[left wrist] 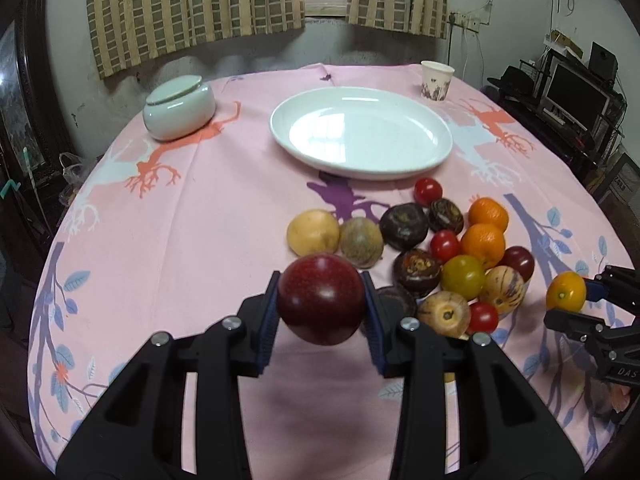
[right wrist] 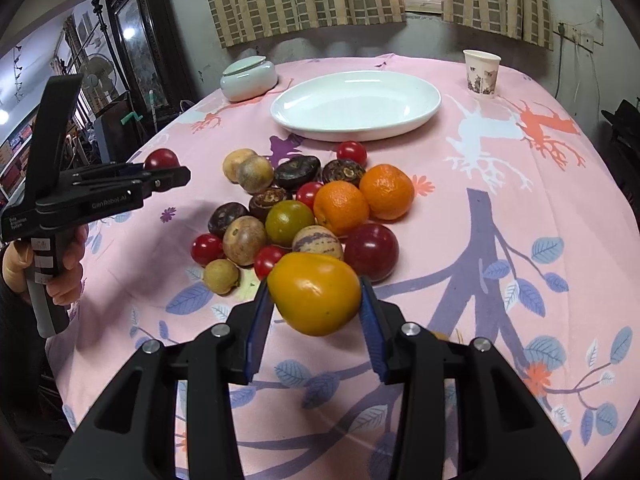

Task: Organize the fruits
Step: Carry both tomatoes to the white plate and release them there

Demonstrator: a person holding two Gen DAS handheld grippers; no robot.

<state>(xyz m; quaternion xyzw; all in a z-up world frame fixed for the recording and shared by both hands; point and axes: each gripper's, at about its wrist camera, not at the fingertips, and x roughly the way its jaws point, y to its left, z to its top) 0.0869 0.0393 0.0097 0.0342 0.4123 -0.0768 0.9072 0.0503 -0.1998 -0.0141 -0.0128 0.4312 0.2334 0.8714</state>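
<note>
- The left tool (left wrist: 322, 304) is clamped on a dark red plum (left wrist: 321, 298), held clear above the surface (left wrist: 200, 220).
- The right tool (right wrist: 314, 300) grips a yellow-orange fruit (right wrist: 314, 292) the same way, pads on both its sides.
- The white plate (left wrist: 360, 132) lies straight ahead of both tools, beyond the fruit pile (left wrist: 440, 248), and it is empty.
- The plate's long axis runs left to right across the view, so either tool meets a broad side.
- From the left tool the path to the plate looks open; the right tool would likely pass over the pile, so the left seems better placed.
</note>
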